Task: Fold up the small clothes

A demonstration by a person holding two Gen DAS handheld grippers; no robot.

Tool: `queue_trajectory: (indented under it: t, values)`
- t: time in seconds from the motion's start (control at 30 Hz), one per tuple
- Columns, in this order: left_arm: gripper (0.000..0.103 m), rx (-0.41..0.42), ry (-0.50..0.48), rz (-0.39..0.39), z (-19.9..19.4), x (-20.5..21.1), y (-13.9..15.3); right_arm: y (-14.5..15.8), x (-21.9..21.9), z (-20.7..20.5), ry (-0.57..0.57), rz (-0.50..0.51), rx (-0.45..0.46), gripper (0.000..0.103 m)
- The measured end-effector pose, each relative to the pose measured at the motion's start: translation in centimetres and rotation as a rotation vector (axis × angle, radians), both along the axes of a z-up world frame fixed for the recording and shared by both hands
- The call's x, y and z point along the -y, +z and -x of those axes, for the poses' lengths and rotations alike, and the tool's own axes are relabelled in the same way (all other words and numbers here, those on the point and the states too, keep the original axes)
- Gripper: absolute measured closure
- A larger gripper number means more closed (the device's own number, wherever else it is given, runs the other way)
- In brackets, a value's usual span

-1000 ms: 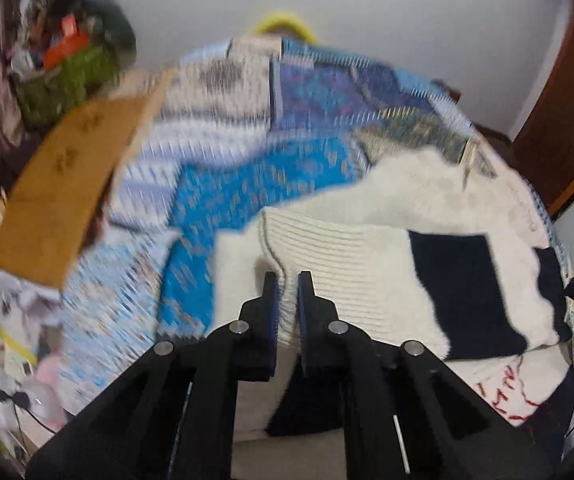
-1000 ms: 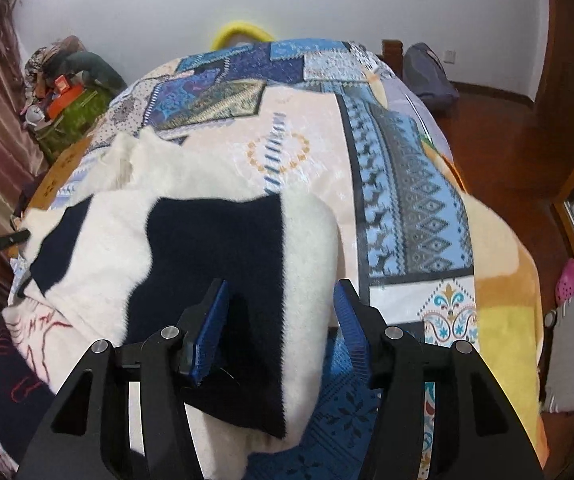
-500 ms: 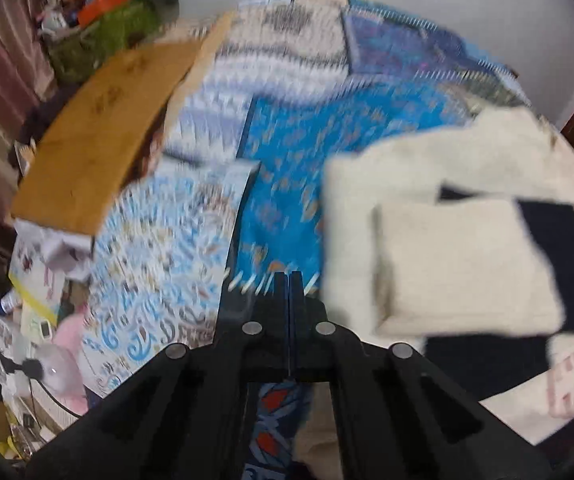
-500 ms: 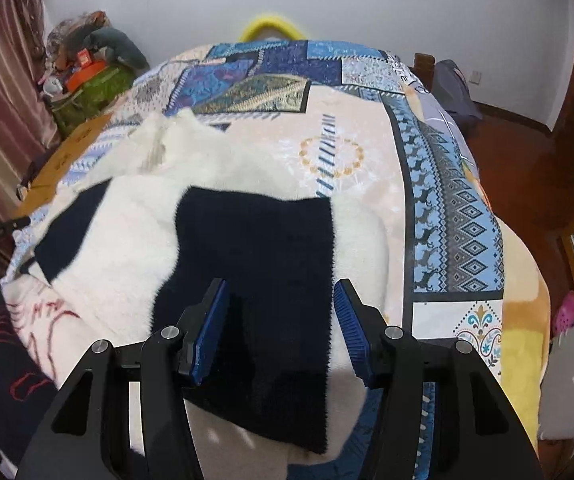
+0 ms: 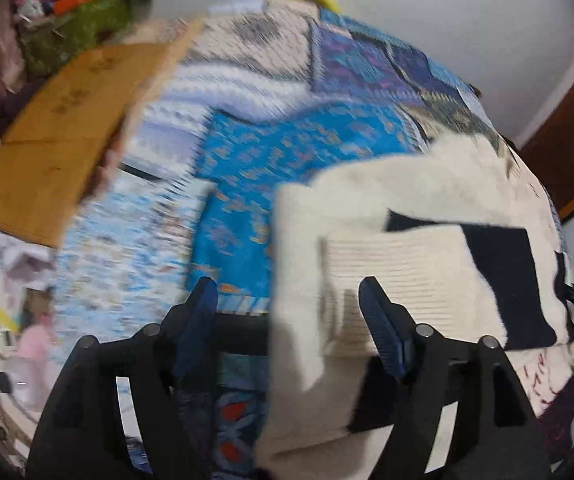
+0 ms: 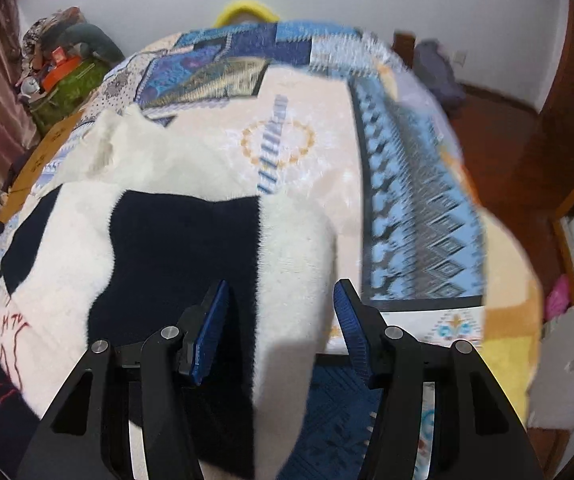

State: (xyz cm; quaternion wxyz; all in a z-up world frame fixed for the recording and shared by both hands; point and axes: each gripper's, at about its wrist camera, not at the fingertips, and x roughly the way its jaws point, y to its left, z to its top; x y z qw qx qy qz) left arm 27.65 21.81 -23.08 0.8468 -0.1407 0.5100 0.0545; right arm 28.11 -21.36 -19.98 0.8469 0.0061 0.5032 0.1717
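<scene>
A cream and navy fuzzy sweater [image 5: 427, 208] lies on the patchwork bed, its ribbed cream cuff [image 5: 399, 280] folded over the body. My left gripper [image 5: 291, 304] is open and empty, with the sweater's left edge between its fingers. In the right wrist view the same sweater [image 6: 183, 240] shows its navy panel and white side. My right gripper [image 6: 281, 308] is open above its near edge and holds nothing.
The patchwork bedspread [image 6: 415, 208] covers the bed. A brown cardboard sheet [image 5: 59, 136] lies at the bed's left side, with a green bag and clutter [image 5: 75, 28] behind it. A wooden floor [image 6: 499, 128] and a door are to the right.
My left gripper was shut and has opened, letting go of the ribbed cuff, which now lies folded on the sweater. My right gripper stayed open and shifted slightly over the sweater.
</scene>
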Motion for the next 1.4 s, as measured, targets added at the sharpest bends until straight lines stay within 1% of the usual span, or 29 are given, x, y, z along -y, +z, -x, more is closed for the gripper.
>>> queue_trajectory:
  t: [0.03,0.1,0.13,0.17,0.2,0.23,0.27,0.3,0.37,0.43,0.47,0.57,0.63,0.7,0.73,0.8,0.83,0.87,0.93,1.0,1.03,1.07,1.1,1.17,1.2,1.27,1.33,1.4]
  values:
    - [0.030,-0.038,-0.005,0.008,-0.8,0.2,-1.0,-0.3,0.0,-0.2,0.003,-0.015,-0.016,0.053]
    - [0.031,-0.073,0.002,0.022,-1.6,0.4,-2.4,-0.7,0.0,-0.8,0.004,-0.065,-0.041,0.055]
    - [0.038,-0.078,0.002,0.047,-1.9,0.4,-2.9,-0.7,0.0,-1.0,0.006,-0.076,-0.046,0.058]
    - [0.055,-0.065,0.004,0.085,-2.0,0.5,-3.0,-0.7,-0.1,-1.2,0.009,-0.086,-0.047,0.064]
    - [0.060,-0.054,-0.001,0.119,-2.3,0.7,-2.9,-0.6,-0.3,-1.3,0.013,-0.089,-0.045,0.068]
    - [0.068,-0.049,-0.001,0.118,-2.5,0.8,-2.8,-0.4,-0.5,-1.3,0.022,-0.086,-0.032,0.074]
    - [0.072,-0.045,-0.008,0.109,-2.8,1.2,-2.6,-0.1,-0.8,-1.3,0.032,-0.076,-0.018,0.078]
    - [0.076,-0.040,-0.017,0.089,-3.1,1.5,-2.3,0.2,-1.2,-1.2,0.046,-0.051,0.006,0.079]
    - [0.078,-0.032,-0.025,0.017,-3.9,2.5,-1.7,0.8,-1.6,-1.5,0.050,-0.014,0.051,0.084]
    - [0.079,-0.026,-0.025,-0.028,-4.7,2.9,-1.1,1.6,-1.8,-2.0,0.047,0.008,0.099,0.088]
    - [0.079,-0.021,-0.023,-0.055,-5.4,3.2,-0.8,1.9,-1.9,-2.4,0.040,0.013,0.115,0.088]
    - [0.079,-0.009,-0.008,-0.085,-7.6,3.5,-0.2,2.8,-1.9,-4.1,0.011,0.037,0.152,0.088]
    - [0.079,-0.011,-0.006,-0.103,-8.8,3.8,-0.2,3.1,-2.0,-5.1,-0.011,0.053,0.158,0.088]
    - [0.077,-0.016,-0.016,-0.135,-9.5,4.2,-0.2,3.1,-1.9,-5.7,-0.014,0.072,0.153,0.085]
    - [0.075,-0.019,-0.017,-0.142,-9.5,4.3,-0.2,3.1,-1.9,-6.0,-0.014,0.078,0.147,0.080]
    - [0.072,-0.016,-0.015,-0.147,-9.0,4.2,-0.1,3.2,-1.5,-5.9,-0.015,0.068,0.127,0.077]
    - [0.071,-0.012,-0.014,-0.149,-8.6,4.2,0.0,3.3,-1.4,-5.7,-0.011,0.064,0.121,0.073]
    - [0.071,-0.012,-0.019,-0.152,-7.8,4.1,0.2,3.3,-1.2,-5.5,-0.008,0.063,0.117,0.068]
    - [0.070,-0.016,-0.040,-0.146,-6.4,3.9,0.6,3.4,-1.0,-4.7,-0.003,0.070,0.111,0.061]
    - [0.067,-0.024,-0.061,-0.145,-4.9,4.1,0.9,3.6,-0.9,-3.6,0.012,0.070,0.104,0.059]
    - [0.064,-0.033,-0.070,-0.150,-4.0,4.2,0.9,3.7,-0.9,-3.0,0.020,0.073,0.102,0.057]
    - [0.062,-0.041,-0.080,-0.150,-2.9,4.3,1.0,3.7,-0.8,-2.1,0.030,0.076,0.098,0.052]
    - [0.060,-0.046,-0.091,-0.144,-2.0,4.4,0.9,3.8,-0.9,-1.5,0.039,0.076,0.094,0.050]
    - [0.052,-0.064,-0.120,-0.138,0.0,4.9,0.7,3.8,-0.9,0.4,0.065,0.064,0.086,0.049]
    - [0.051,-0.072,-0.132,-0.147,1.0,5.3,0.5,3.6,-1.0,1.1,0.074,0.061,0.075,0.049]
    - [0.049,-0.092,-0.149,-0.176,3.1,5.8,-0.1,3.0,-1.3,3.0,0.103,0.052,0.044,0.049]
    - [0.048,-0.110,-0.150,-0.188,4.9,6.1,-0.8,2.1,-1.7,4.5,0.126,0.061,0.017,0.049]
    - [0.048,-0.085,-0.141,-0.180,7.0,6.0,-0.5,1.2,-2.0,6.1,0.154,0.075,-0.011,0.049]
